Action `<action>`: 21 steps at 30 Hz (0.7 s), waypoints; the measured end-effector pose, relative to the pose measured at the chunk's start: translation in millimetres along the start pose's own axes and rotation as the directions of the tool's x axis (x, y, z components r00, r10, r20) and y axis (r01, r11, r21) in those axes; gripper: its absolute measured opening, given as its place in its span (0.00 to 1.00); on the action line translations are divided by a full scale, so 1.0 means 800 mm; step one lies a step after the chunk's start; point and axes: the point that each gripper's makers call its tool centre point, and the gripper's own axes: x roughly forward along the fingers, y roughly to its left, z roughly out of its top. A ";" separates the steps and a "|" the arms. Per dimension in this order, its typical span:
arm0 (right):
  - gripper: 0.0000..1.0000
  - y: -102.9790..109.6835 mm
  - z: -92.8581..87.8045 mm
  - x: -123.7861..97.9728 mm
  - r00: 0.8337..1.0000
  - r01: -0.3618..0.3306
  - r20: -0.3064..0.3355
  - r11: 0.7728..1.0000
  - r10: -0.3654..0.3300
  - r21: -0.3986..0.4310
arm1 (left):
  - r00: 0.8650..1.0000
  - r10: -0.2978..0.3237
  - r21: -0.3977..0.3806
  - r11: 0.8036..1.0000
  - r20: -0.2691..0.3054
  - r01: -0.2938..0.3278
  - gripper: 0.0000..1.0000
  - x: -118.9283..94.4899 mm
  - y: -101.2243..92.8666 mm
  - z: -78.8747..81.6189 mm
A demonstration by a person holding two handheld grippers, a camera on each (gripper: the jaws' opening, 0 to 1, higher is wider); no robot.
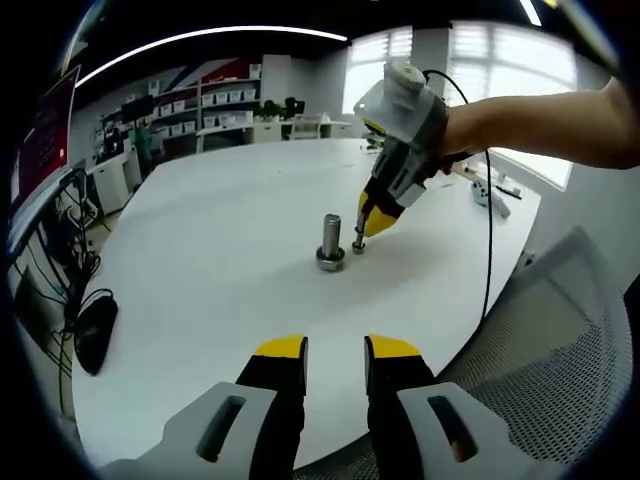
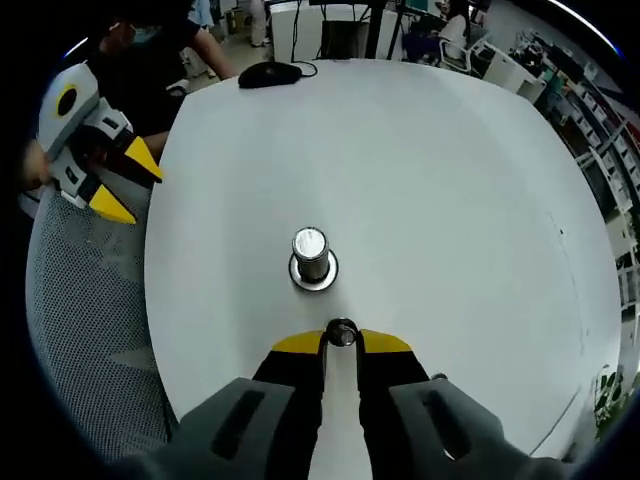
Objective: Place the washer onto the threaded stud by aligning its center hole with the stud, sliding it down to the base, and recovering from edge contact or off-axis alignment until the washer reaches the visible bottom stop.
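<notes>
right gripper view shows the right gripper (image 2: pixel 341 340) pinching the washer (image 2: pixel 341 333) on the white table (image 2: pixel 450 200) just at 6 o'clock of the threaded stud (image 2: pixel 311 255); left gripper (image 1: pixel 334 352) slightly parted, empty; next, presumably: lift, centre hole over stud, lower.

My left gripper view looks low across the white table (image 1: pixel 200 260) from its near edge, well back from the threaded stud (image 1: pixel 331 243). My right gripper view looks steeply down, close above the same stud (image 2: pixel 311 258); both share the tabletop around it.
</notes>
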 end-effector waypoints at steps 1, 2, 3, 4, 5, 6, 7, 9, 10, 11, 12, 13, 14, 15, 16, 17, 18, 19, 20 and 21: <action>0.13 0.000 0.000 0.001 1.000 0.000 -0.002 1.000 0.000 0.001 | 1.000 0.000 0.000 1.000 0.001 0.000 0.20 0.000 0.000 0.000; 0.13 -0.002 -0.001 0.004 1.000 -0.001 -0.004 1.000 0.001 0.004 | 1.000 -0.001 0.000 1.000 0.001 0.001 0.20 0.000 0.000 0.000; 0.13 -0.002 -0.002 0.005 1.000 0.000 -0.004 1.000 0.000 0.008 | 1.000 -0.001 0.000 1.000 0.001 0.001 0.20 0.000 0.000 0.000; 0.13 -0.003 -0.002 0.008 1.000 -0.001 -0.006 1.000 0.001 0.009 | 1.000 -0.001 -0.001 1.000 0.001 0.001 0.20 0.000 0.000 0.000; 0.13 -0.003 -0.003 0.010 1.000 -0.001 -0.010 1.000 0.001 0.005 | 1.000 -0.002 -0.001 1.000 0.000 0.002 0.20 0.000 0.000 0.000; 0.13 -0.003 -0.003 0.011 1.000 0.000 -0.012 1.000 0.000 0.005 | 1.000 -0.002 -0.001 1.000 0.000 0.002 0.20 0.000 0.000 0.000; 0.13 -0.002 -0.004 0.013 1.000 -0.002 -0.015 1.000 0.002 0.008 | 1.000 -0.001 -0.002 1.000 0.001 0.001 0.20 0.000 0.000 0.000; 0.13 -0.001 -0.005 0.016 1.000 -0.005 -0.017 1.000 0.005 0.010 | 1.000 0.000 -0.004 1.000 0.003 0.000 0.20 0.000 0.001 0.001; 0.13 -0.002 -0.005 0.018 1.000 -0.004 -0.017 1.000 0.004 0.006 | 1.000 0.000 -0.003 1.000 0.004 0.001 0.20 0.000 0.001 0.001; 0.13 -0.002 -0.005 0.018 1.000 -0.002 -0.017 1.000 0.002 0.005 | 1.000 -0.001 -0.003 1.000 0.004 0.001 0.20 0.000 0.001 0.001; 0.14 -0.002 -0.005 0.019 1.000 -0.002 -0.018 1.000 0.002 0.006 | 1.000 -0.002 -0.001 1.000 0.005 0.002 0.20 0.000 0.001 0.001; 0.14 -0.002 -0.006 0.019 1.000 -0.004 -0.020 1.000 0.004 0.006 | 1.000 -0.002 -0.004 1.000 0.006 0.002 0.20 0.000 0.001 0.001; 0.14 -0.002 -0.006 0.020 1.000 -0.008 -0.020 1.000 0.008 0.004 | 1.000 -0.004 -0.003 1.000 0.005 0.004 0.20 0.000 0.000 0.001; 0.14 -0.001 -0.007 0.021 1.000 -0.015 -0.023 1.000 0.014 -0.002 | 1.000 -0.005 -0.001 1.000 0.005 0.005 0.20 0.000 0.000 0.001; 0.14 -0.001 -0.006 0.022 1.000 -0.012 -0.018 1.000 0.012 -0.022 | 1.000 -0.005 0.000 1.000 0.004 0.005 0.20 0.000 0.000 0.001; 0.15 -0.002 -0.005 0.022 1.000 -0.003 -0.009 0.999 0.003 -0.044 | 1.000 -0.005 -0.001 1.000 0.004 0.005 0.20 0.000 0.000 0.001; 0.17 -0.001 -0.006 0.022 1.000 -0.001 -0.012 0.999 0.000 -0.045 | 1.000 -0.006 -0.001 1.000 0.006 0.006 0.20 0.000 0.000 0.001; 0.18 -0.001 -0.007 0.022 1.000 -0.001 -0.014 0.999 0.000 -0.045 | 1.000 -0.006 -0.001 1.000 0.006 0.006 0.20 0.000 0.000 0.001; 0.20 -0.004 -0.007 0.022 1.000 0.007 -0.014 0.999 -0.007 -0.043 | 1.000 -0.007 -0.001 1.000 0.006 0.007 0.20 0.000 -0.001 0.001; 0.21 -0.005 -0.008 0.022 1.000 0.010 -0.011 0.999 -0.010 -0.039 | 1.000 -0.007 -0.001 1.000 0.005 0.007 0.20 0.000 -0.001 0.001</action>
